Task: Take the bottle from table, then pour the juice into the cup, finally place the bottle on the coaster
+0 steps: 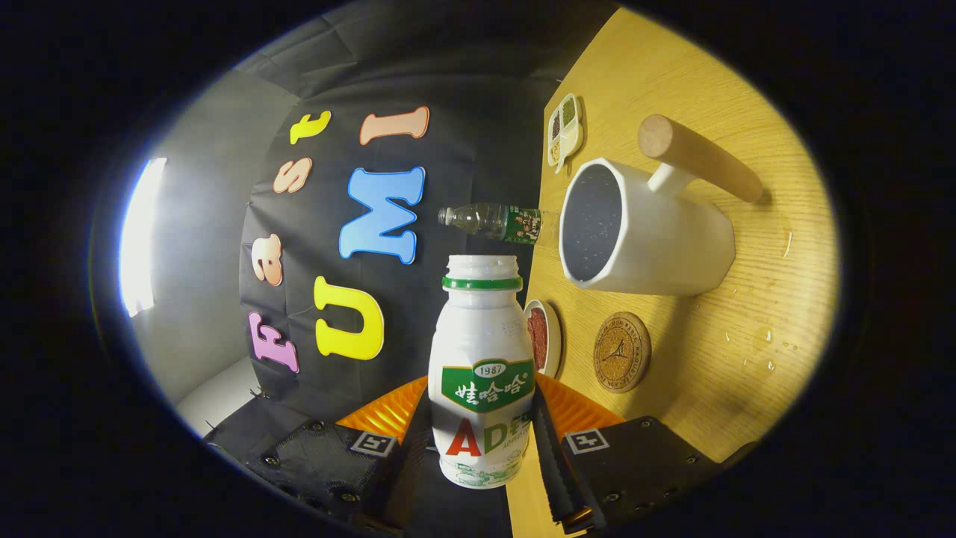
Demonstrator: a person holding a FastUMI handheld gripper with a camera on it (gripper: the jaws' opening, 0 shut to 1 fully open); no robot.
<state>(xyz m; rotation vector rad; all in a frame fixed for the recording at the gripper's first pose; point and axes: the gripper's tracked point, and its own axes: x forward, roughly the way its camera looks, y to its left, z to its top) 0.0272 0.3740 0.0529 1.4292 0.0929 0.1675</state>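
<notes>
The hand-held gripper (482,441) is clamping a small white plastic juice bottle (482,373) with a green neck ring and a green label, both fingers pressing on its lower sides. The bottle's cap is off, its open mouth pointing away from the fingers. The view is rolled, so the pale wooden table (717,373) is appearing tilted on the right. Beyond the bottle and to its right, a white ceramic cup (650,239) with a speckled dark inside and a round wooden handle is resting on the table. Nearer, just right of the bottle, a round cork coaster (621,352) is lying bare. A clear plastic bottle (497,222) is standing farther away, and small dishes of food are sitting near the table's edge.
</notes>
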